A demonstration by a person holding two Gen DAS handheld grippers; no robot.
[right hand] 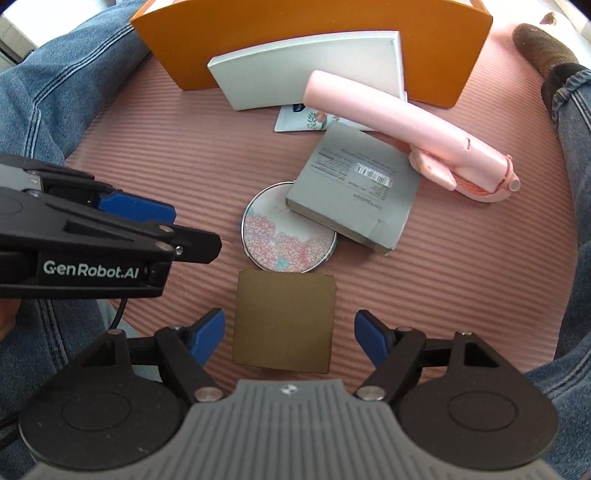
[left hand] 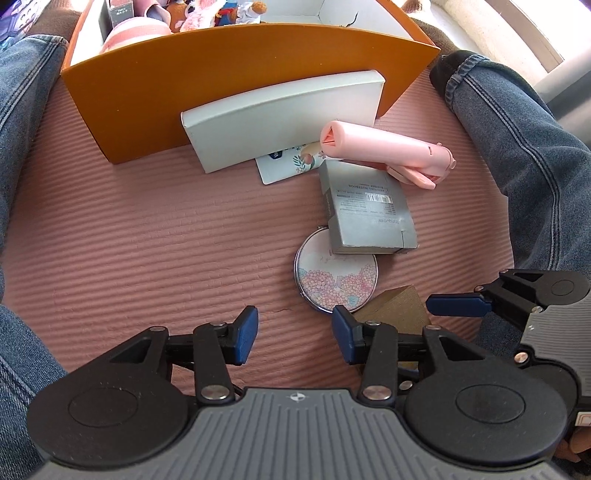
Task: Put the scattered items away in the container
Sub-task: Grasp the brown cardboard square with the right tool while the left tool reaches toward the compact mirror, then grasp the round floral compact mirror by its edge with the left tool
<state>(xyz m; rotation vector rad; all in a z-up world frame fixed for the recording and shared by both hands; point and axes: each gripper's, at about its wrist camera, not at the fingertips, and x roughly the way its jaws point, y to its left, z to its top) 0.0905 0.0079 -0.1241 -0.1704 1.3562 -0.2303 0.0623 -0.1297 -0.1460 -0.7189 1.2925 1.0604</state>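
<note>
Right wrist view: the right gripper (right hand: 290,330) hangs over a pink ribbed mat (right hand: 166,155) with its blue fingers (right hand: 208,330) spread wide on either side of a brown square block (right hand: 284,321), which lies between them without touching either pad. At 12 o'clock from the block, just touching its far edge, lies a round floral compact mirror (right hand: 273,236). A grey box (right hand: 354,192) overlaps the mirror's rim at 1 o'clock, and a pink folded selfie stick (right hand: 406,129) rests across the box's far corner, running from 12 toward 3 o'clock. Farther at 12 o'clock a white box (right hand: 310,70) leans against the orange container (right hand: 314,22), with a floral card (right hand: 303,116) poking out beneath it. The left gripper (right hand: 147,221) enters at 9 o'clock. In the left wrist view the left gripper (left hand: 294,334) holds nothing, its fingers (left hand: 245,334) wide apart above the mat, the mirror at 1 o'clock. Soft toys (left hand: 207,14) already fill the container (left hand: 221,81). Denim-clad legs (right hand: 66,92) flank the mat.
</note>
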